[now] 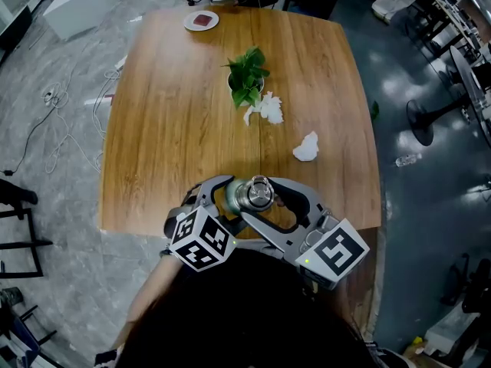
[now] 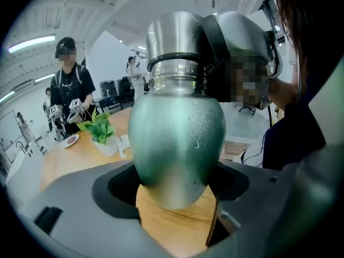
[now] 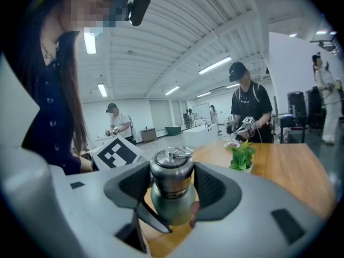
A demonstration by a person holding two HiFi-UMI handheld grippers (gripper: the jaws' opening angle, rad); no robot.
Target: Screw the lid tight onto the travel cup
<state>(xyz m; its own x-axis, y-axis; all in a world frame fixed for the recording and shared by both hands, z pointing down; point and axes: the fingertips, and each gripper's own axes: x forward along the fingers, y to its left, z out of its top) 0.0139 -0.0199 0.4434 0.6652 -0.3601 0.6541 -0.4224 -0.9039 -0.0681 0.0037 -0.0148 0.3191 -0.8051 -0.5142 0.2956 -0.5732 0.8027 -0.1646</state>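
Cup: a metal travel cup (image 1: 255, 194) stands upright at the near edge of the wooden table (image 1: 169, 113), right in front of the person

Lid: the lid (image 3: 172, 163) already sits on the cup's neck, its small ring handle up and level

Left claw: the left gripper (image 2: 174, 190) has its jaws closed round the rounded body of the cup, holding it steady on the table

Right claw: the right gripper (image 3: 172, 192) comes in from the other side, its pads pressed against the two sides of the lid, higher up than the left one's hold

Thread: in the left gripper view a few ridges of the neck show below the lid's dark ring, so the lid looks on but not all the way down

Done: cup braced, lid placed and gripped

Left: turn the lid down until those ridges are covered and it stops, then let go with both claws

Rest of table: a small potted plant (image 1: 247, 79) and crumpled tissues (image 1: 306, 147) lie well apart from the cup, out of the way
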